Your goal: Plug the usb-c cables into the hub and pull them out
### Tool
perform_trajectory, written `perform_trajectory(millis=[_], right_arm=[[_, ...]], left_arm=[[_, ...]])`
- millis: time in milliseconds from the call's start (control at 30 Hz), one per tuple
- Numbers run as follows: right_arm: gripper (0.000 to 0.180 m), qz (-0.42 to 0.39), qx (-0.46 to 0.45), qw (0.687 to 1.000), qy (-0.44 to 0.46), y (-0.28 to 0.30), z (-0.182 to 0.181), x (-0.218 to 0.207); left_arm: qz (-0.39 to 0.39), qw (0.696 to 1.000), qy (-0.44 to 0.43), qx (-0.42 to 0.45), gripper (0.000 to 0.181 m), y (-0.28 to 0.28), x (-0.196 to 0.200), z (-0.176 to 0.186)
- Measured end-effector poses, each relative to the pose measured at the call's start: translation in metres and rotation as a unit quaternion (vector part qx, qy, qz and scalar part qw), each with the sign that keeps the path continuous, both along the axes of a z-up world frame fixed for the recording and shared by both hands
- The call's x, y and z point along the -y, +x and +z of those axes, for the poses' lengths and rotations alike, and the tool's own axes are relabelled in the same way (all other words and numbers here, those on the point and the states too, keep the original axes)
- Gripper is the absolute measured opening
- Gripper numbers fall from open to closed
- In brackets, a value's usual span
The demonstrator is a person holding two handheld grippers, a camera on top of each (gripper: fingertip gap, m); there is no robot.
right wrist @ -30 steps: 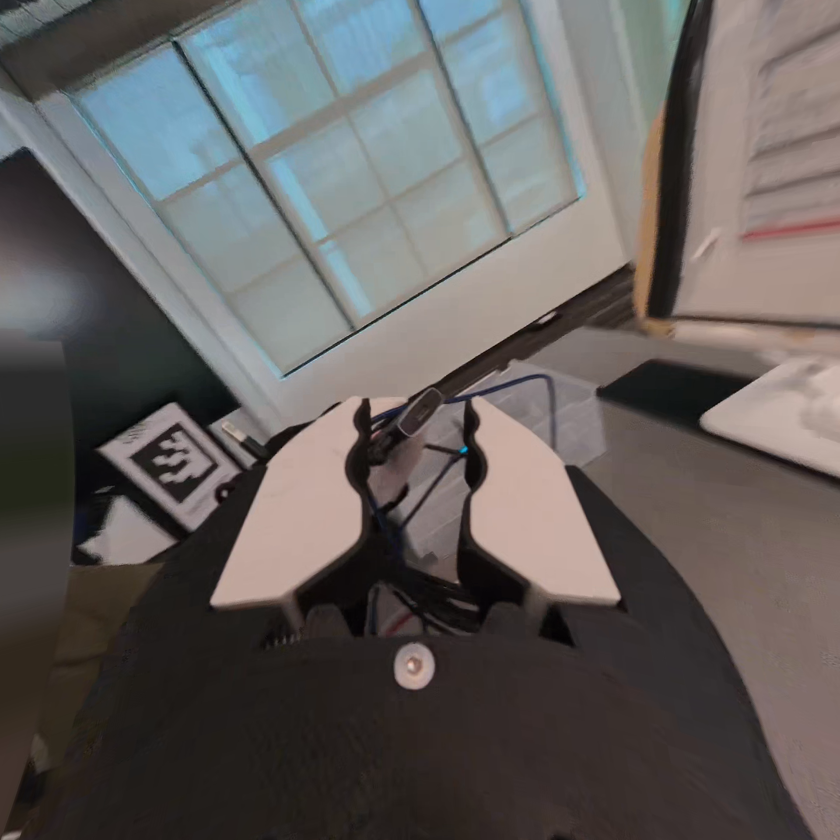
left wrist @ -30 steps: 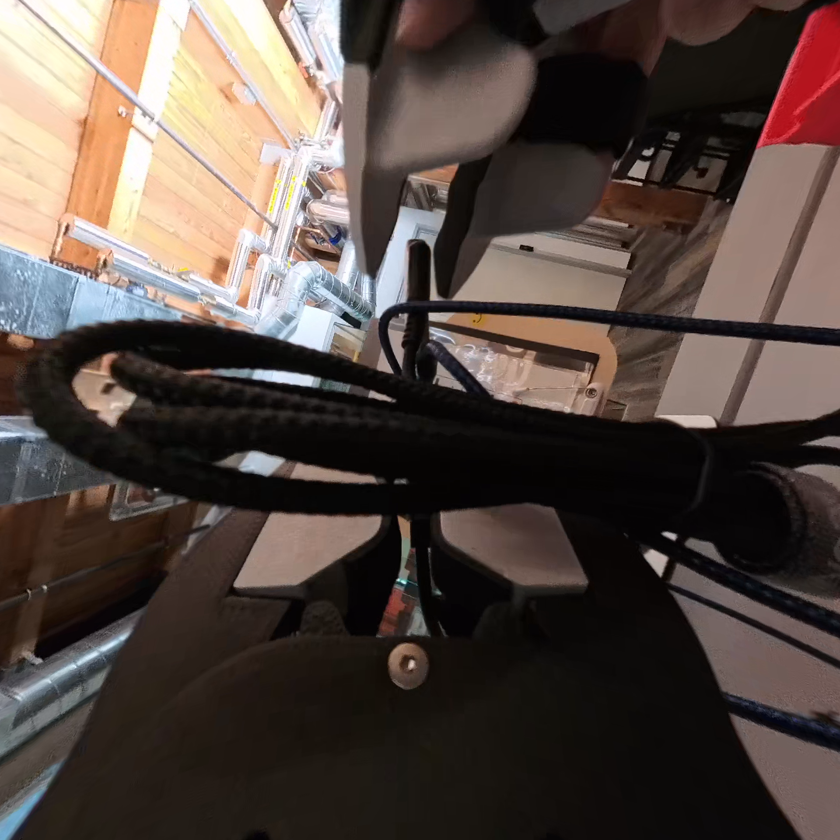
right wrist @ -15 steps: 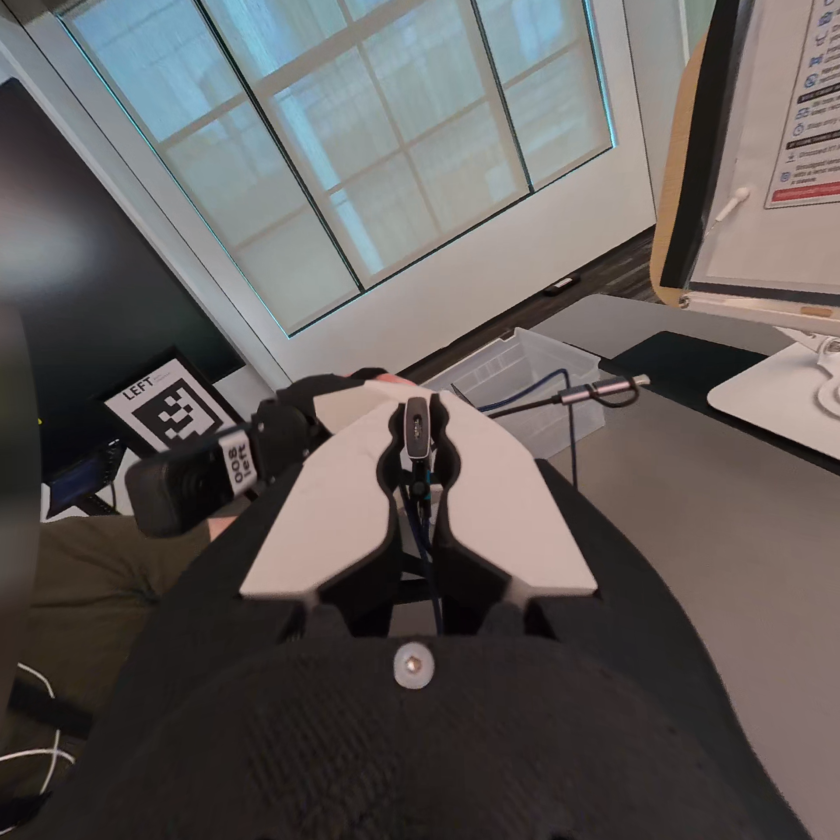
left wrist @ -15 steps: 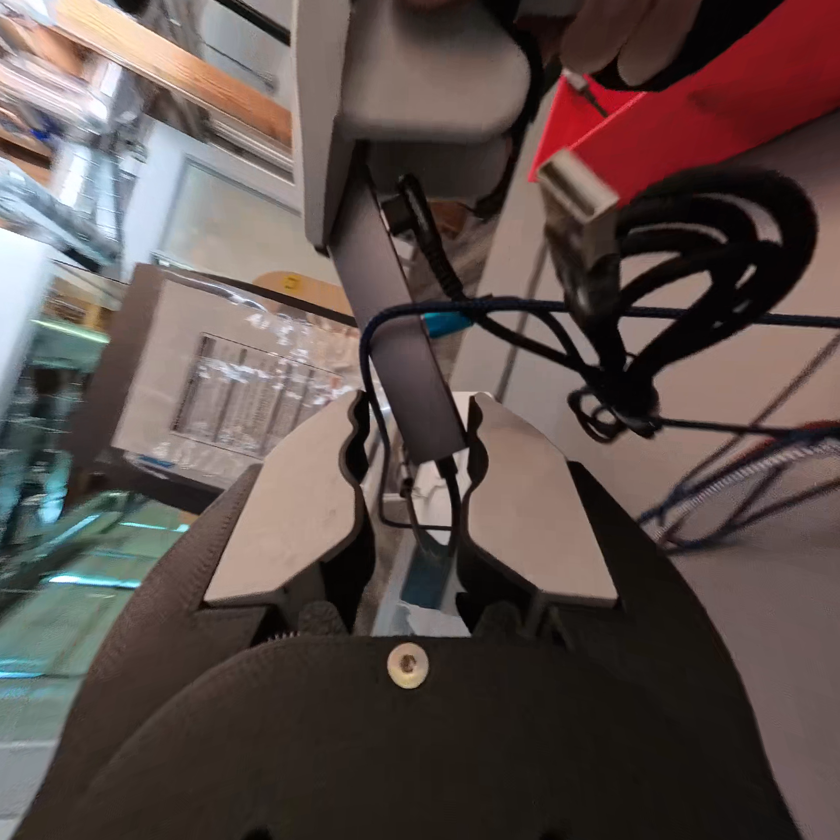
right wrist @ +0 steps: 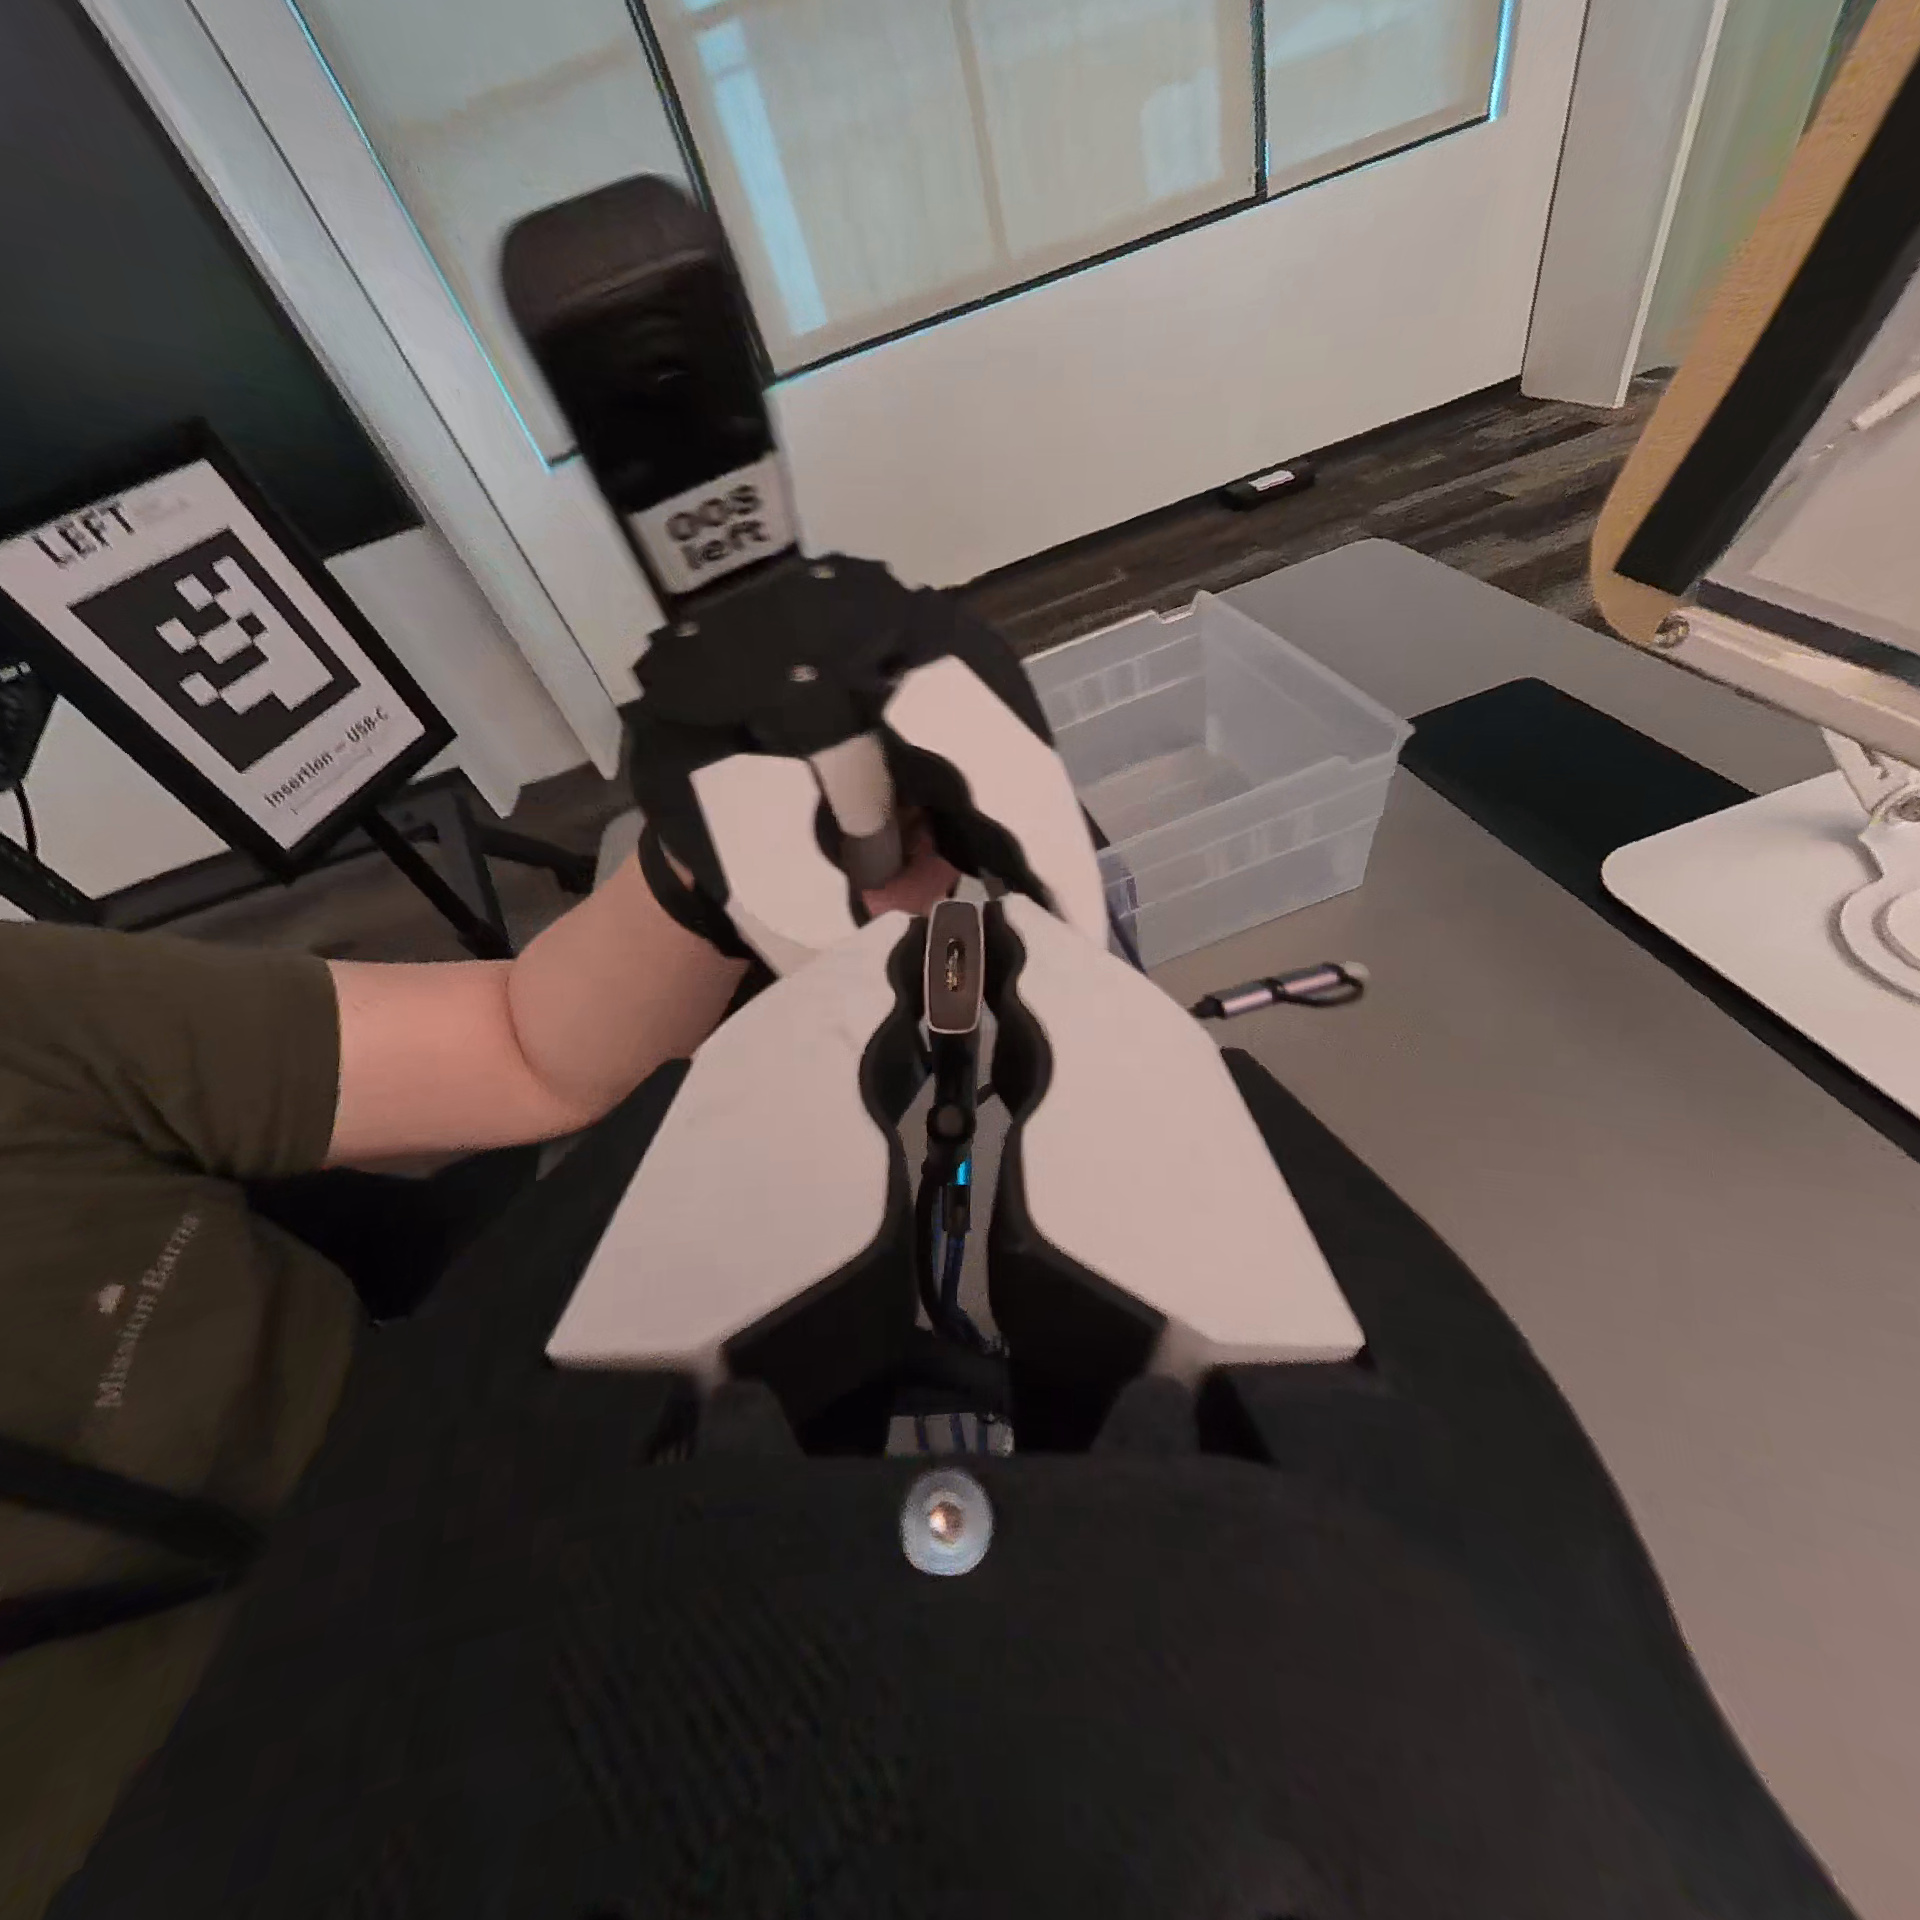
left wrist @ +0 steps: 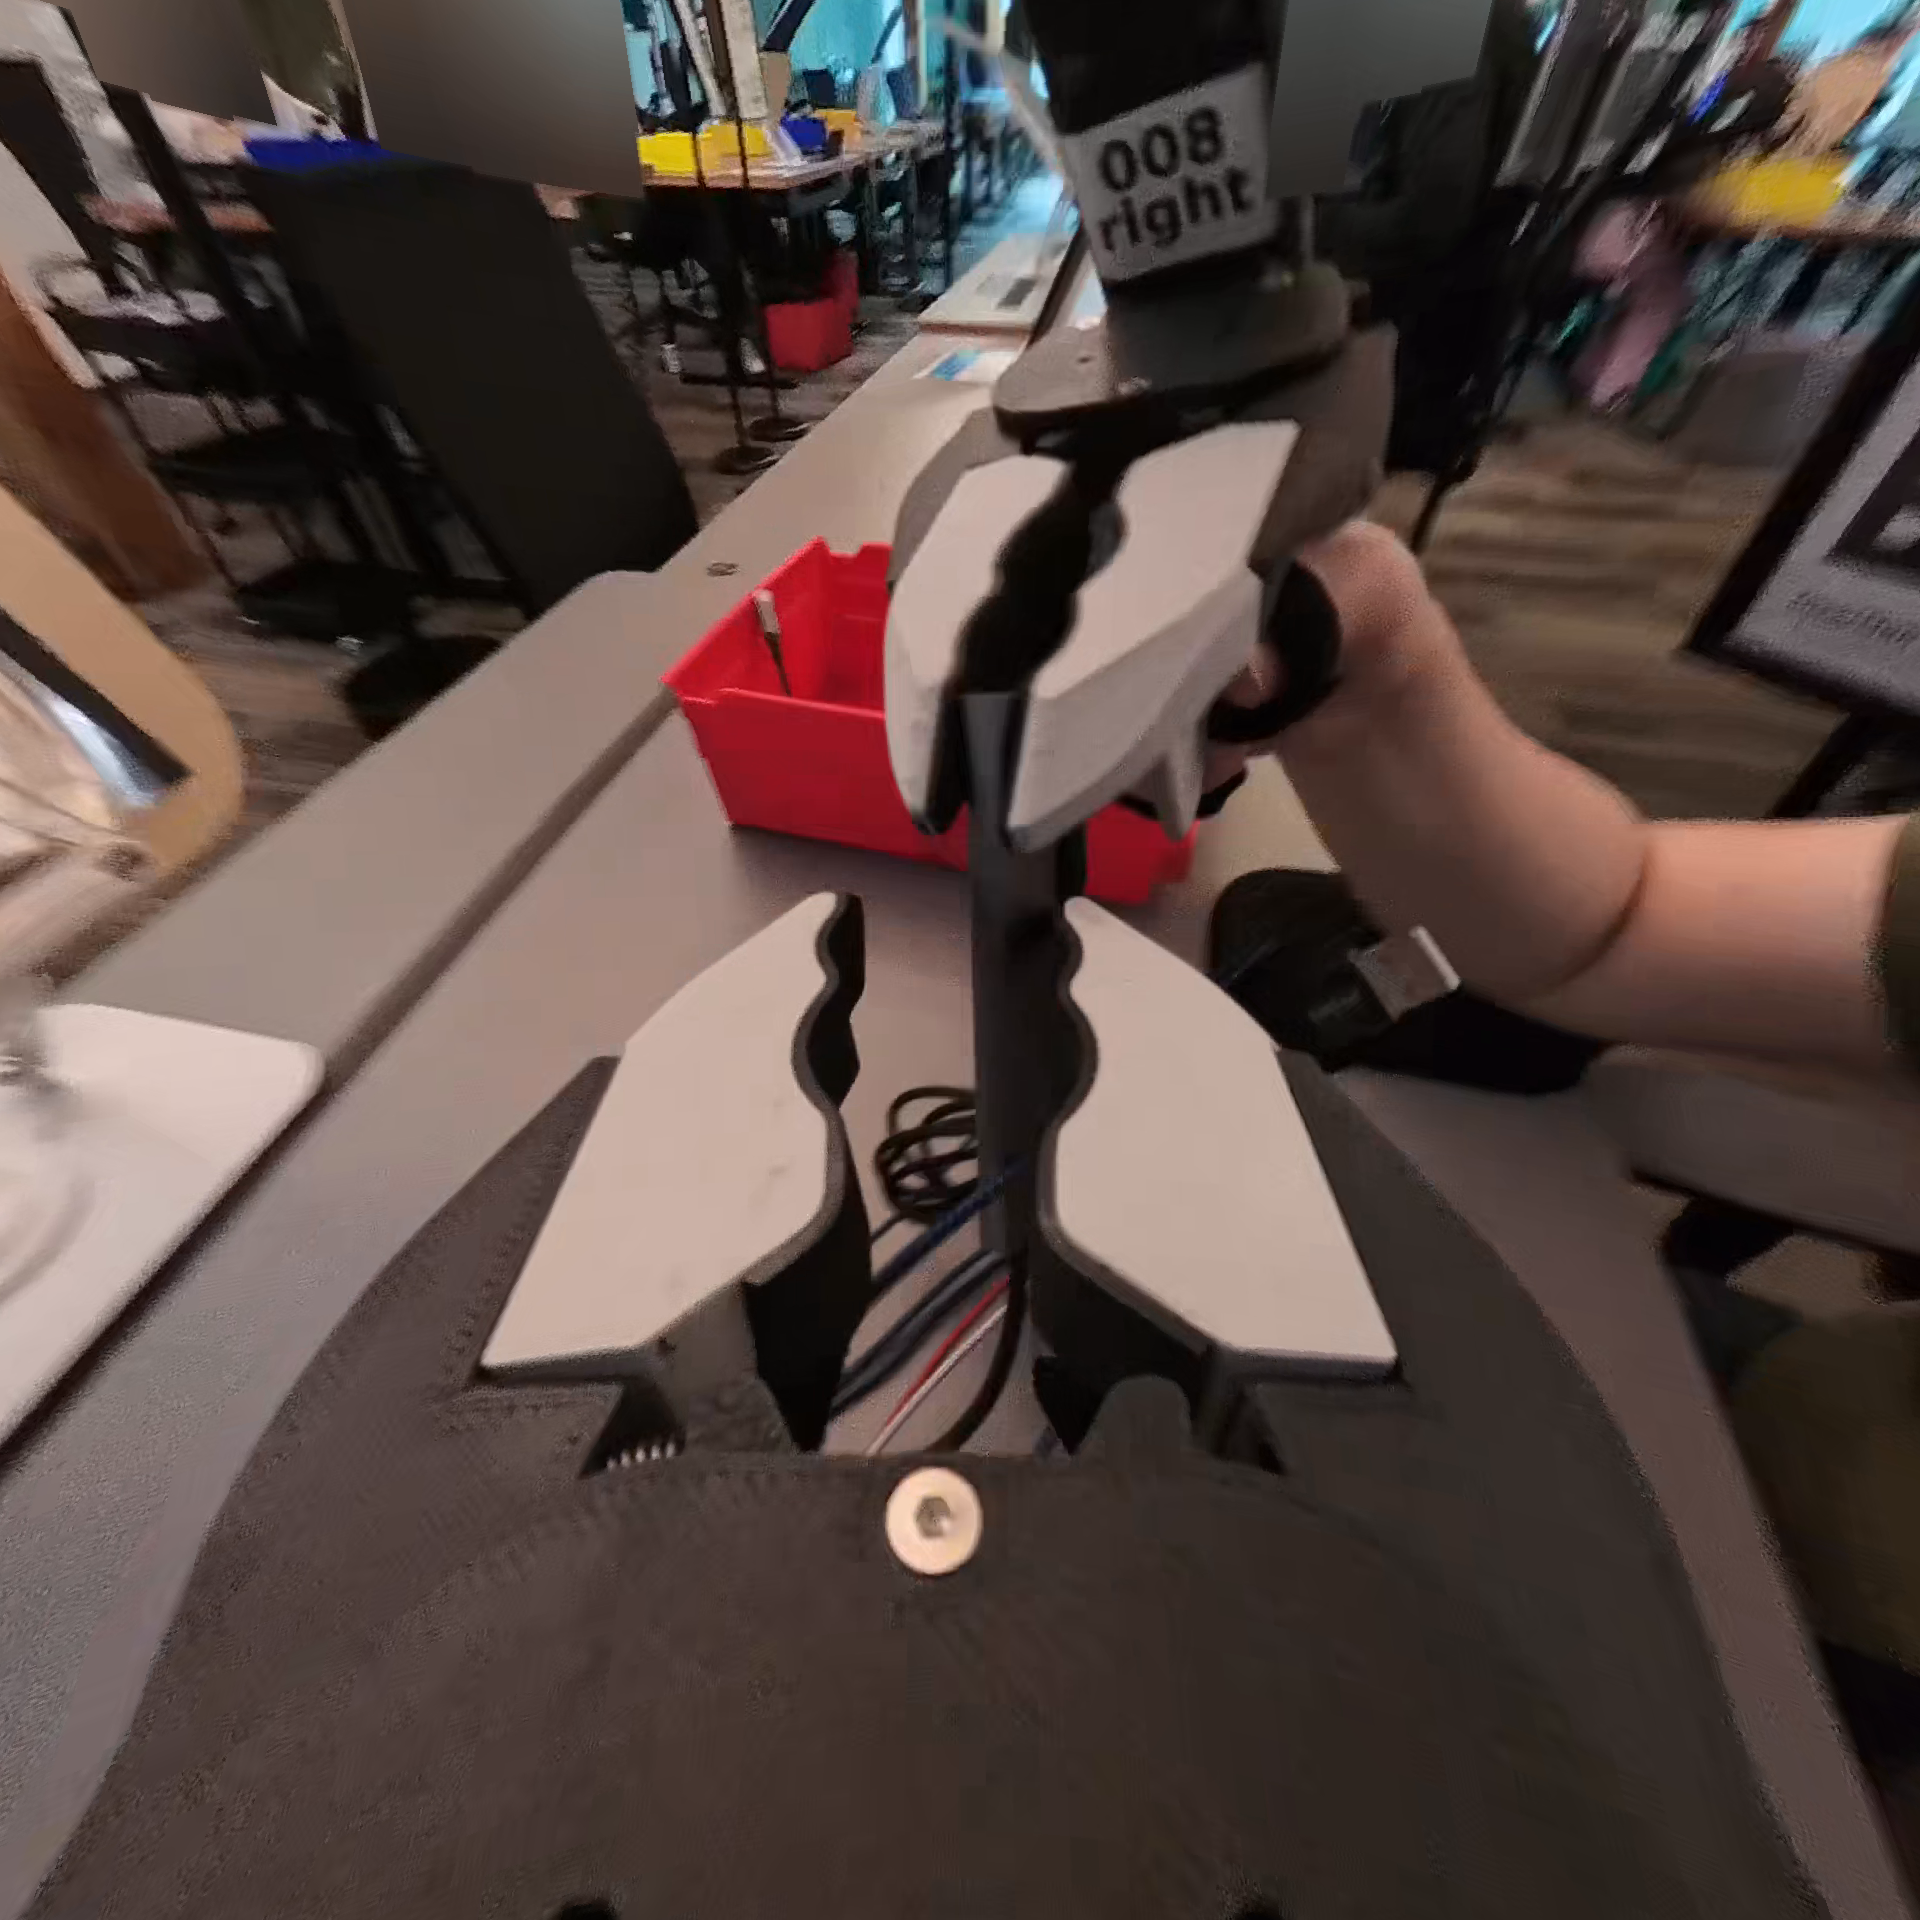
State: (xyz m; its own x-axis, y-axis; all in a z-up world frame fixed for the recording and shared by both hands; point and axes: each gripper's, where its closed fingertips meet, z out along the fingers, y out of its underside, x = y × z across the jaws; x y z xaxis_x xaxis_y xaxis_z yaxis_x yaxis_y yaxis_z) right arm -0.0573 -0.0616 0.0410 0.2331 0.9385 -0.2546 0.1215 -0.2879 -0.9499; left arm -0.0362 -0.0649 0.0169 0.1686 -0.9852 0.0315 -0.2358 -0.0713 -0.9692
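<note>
Our right hand-held gripper clamps the grey hub edge-on; our left hand-held gripper stands wide around its far end, above the bench.

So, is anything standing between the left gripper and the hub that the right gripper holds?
Nothing visible does. The hub, clamped in the right gripper, reaches down between the open fingers of the left gripper, close to one finger. Loose cables lie lower down, not between gripper and hub.

Two tongs — one hub, one red bin, one clear bin, one short adapter cable.
</note>
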Motion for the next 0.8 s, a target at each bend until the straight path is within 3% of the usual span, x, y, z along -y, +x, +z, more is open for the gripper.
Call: perform_trajectory(millis=[167,267,333,400,500,633,800], right_arm=[[0.010,0.009,0.027,0.999,0.036,-0.005,-0.002,0.008],[0.011,0.007,-0.005,0.993,0.116,-0.006,0.012,0.008],[0.024,-0.025,-0.055,0.978,0.201,0.002,0.031,0.004],[0.027,-0.065,-0.098,0.966,0.229,0.016,0.046,-0.003],[0.028,-0.043,-0.177,0.970,0.163,0.017,0.051,-0.002],[0.028,-0.006,-0.205,0.975,0.083,0.002,0.036,-0.006],[0.007,0.031,-0.222,0.973,0.060,-0.004,0.035,0.001]], left_arm=[[-0.105,0.991,-0.081,0.025,0.012,0.008,0.019,-0.004],[-0.101,0.992,-0.066,0.046,0.010,0.004,0.019,0.008],[-0.075,0.994,-0.050,0.063,0.009,-0.002,0.013,0.018],[-0.051,0.994,-0.044,0.092,0.009,-0.010,0.006,0.031],[-0.040,0.991,-0.038,0.119,0.009,-0.018,0.004,0.042],[-0.036,0.990,-0.034,0.132,0.009,-0.018,0.005,0.048],[-0.037,0.989,-0.046,0.137,0.009,-0.016,0.005,0.048]])
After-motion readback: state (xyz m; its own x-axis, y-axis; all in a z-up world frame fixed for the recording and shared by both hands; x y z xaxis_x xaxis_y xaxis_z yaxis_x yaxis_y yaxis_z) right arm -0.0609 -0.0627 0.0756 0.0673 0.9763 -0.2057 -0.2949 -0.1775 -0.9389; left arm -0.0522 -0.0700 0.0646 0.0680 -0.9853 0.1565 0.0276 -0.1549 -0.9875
